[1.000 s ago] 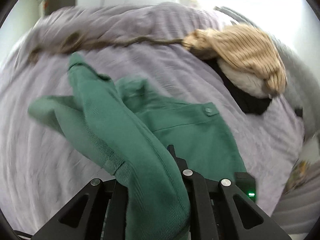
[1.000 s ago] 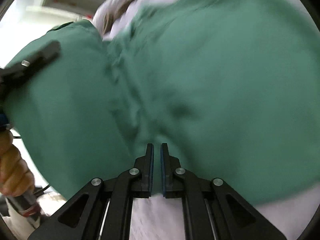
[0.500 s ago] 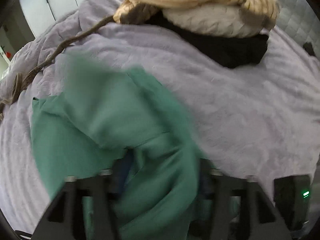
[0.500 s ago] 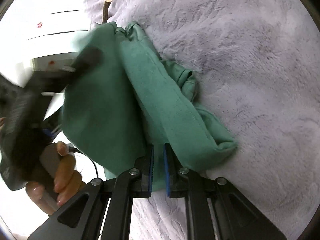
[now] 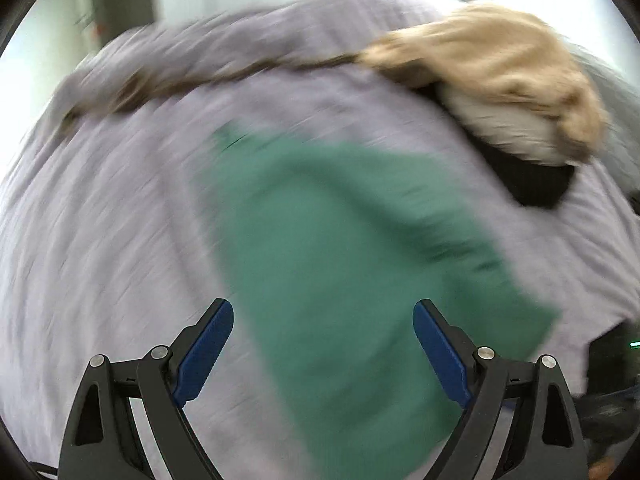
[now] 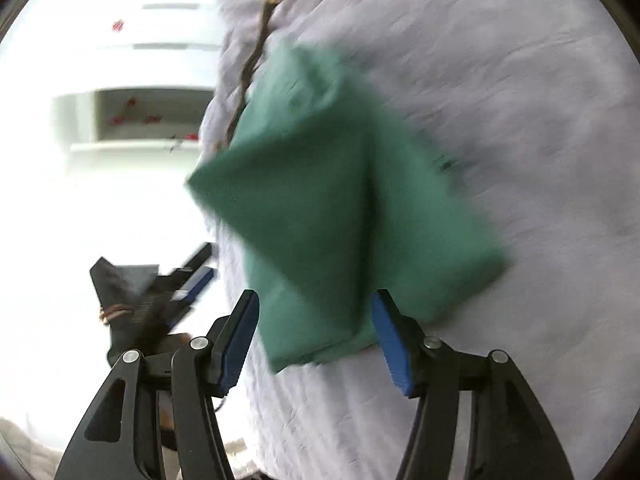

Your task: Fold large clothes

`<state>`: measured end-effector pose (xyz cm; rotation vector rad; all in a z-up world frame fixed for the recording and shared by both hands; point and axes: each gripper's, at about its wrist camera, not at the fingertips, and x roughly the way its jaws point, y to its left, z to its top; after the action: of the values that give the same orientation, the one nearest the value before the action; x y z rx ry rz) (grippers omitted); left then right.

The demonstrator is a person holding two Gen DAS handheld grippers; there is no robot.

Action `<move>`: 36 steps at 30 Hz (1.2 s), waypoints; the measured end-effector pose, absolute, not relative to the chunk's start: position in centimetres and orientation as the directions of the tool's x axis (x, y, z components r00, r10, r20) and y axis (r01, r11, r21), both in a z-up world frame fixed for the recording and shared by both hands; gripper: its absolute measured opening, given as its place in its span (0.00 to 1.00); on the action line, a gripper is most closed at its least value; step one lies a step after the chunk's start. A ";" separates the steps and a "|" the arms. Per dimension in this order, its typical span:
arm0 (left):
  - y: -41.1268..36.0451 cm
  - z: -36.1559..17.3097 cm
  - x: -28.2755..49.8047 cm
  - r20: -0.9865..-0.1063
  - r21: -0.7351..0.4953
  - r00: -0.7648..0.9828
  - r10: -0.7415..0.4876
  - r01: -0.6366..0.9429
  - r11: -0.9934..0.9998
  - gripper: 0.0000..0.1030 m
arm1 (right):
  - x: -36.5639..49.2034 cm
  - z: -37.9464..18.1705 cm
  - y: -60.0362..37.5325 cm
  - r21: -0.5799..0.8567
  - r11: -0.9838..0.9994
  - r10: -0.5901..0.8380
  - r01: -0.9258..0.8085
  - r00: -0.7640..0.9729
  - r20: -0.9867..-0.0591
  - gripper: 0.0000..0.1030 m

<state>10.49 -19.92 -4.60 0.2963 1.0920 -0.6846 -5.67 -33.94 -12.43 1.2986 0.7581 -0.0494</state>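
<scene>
Both hand-held grippers, left [image 5: 323, 354] and right [image 6: 314, 338], have just opened (nothing gripped); green garment [image 5: 344, 264] lies lengthwise ahead.

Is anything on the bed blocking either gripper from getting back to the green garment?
Nothing visible does. The green garment lies on the lilac blanket directly before the open left gripper and right gripper. The pile of clothes sits apart, farther back.

lilac bedspread [image 5: 120, 220], white shelving [image 6: 132, 120], bright light.
</scene>
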 end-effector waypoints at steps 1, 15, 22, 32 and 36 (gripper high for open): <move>-18.0 -5.5 11.1 -0.905 -0.100 0.277 -0.323 0.599 0.794 0.89 | -4.6 -12.9 -33.1 0.845 0.304 0.395 0.440 0.749 -0.532 0.62; -11.6 -8.1 10.8 -0.934 -0.156 0.201 -0.294 0.511 0.845 0.89 | -3.1 -14.8 -29.7 0.873 0.116 0.447 0.475 0.759 -0.473 0.62; -11.1 -8.0 10.9 -0.932 -0.160 0.208 -0.297 0.500 0.851 0.89 | 1.8 -15.0 -28.9 0.901 0.073 0.444 0.428 0.795 -0.414 0.15; -13.2 -10.0 9.8 -0.944 -0.148 0.172 -0.282 0.544 0.826 0.89 | 1.7 -10.4 -29.5 0.760 0.376 0.397 0.531 0.648 -0.650 0.71; -13.2 -9.9 9.1 -0.939 -0.166 0.168 -0.300 0.544 0.823 0.89 | -0.3 -4.0 -33.0 0.548 0.594 0.109 0.589 0.617 -0.780 0.74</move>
<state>9.09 -13.20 -9.95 0.2286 1.2681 -0.6077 -0.32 -32.96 -4.03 0.9128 0.8837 -0.3254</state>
